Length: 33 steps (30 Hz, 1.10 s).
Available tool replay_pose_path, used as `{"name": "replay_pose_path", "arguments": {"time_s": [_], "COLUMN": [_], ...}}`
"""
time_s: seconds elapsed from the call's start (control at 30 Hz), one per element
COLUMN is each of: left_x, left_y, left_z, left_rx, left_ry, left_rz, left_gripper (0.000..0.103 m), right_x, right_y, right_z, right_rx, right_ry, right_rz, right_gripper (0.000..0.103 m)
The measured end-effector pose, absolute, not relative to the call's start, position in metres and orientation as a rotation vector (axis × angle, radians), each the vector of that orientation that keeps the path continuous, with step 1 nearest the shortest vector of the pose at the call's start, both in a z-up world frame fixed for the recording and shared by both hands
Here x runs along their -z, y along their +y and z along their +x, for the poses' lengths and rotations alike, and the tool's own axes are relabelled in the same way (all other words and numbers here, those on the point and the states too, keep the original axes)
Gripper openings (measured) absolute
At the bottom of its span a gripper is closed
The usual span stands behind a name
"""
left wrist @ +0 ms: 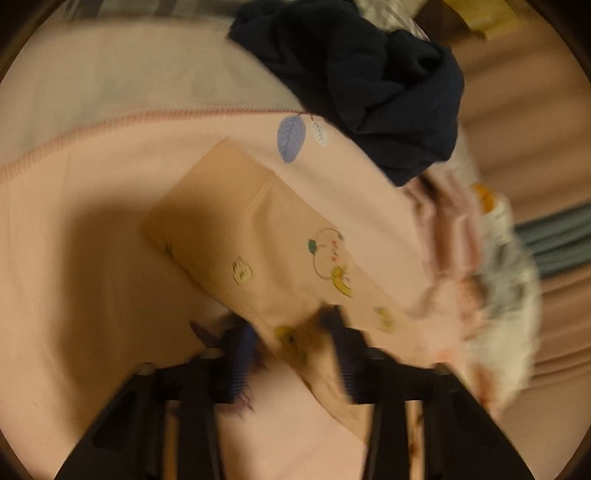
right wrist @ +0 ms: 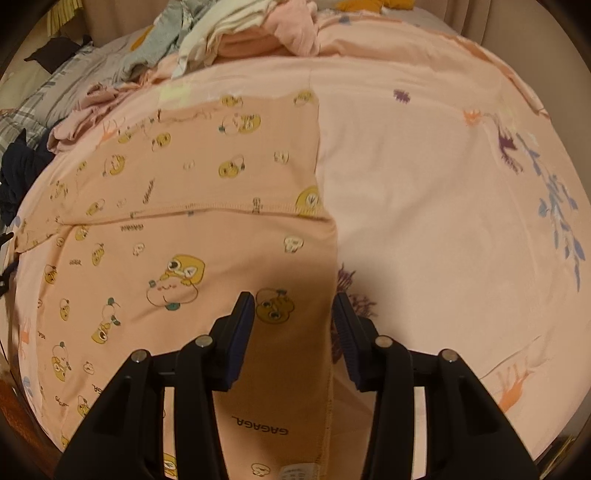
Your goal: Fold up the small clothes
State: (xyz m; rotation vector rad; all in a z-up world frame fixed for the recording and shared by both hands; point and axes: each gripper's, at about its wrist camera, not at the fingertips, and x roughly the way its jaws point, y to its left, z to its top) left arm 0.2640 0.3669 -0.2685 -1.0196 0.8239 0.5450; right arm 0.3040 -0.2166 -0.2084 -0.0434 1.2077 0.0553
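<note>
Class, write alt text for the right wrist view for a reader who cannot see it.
The right tool hangs open over the right edge of a peach cartoon-print garment spread flat on a pink floral bedsheet. Neither pad touches the cloth. A heap of unfolded clothes lies at the far side of the bed.
</note>
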Motion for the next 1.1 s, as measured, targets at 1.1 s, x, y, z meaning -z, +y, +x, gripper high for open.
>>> {"name": "replay_pose_path", "arguments": {"time_s": [1.1], "left_x": [0.191], "left_y": [0.136], "left_z": [0.353], "left_rx": [-0.017], "left_ry": [0.853], "left_rz": [-0.558], "left_gripper": [0.005], "right_x": [0.217], "right_y": [-0.244], "right_z": [0.272], "right_rx": [-0.052], "right_ry": [1.203], "right_rz": [0.013], "right_gripper": [0.044]}}
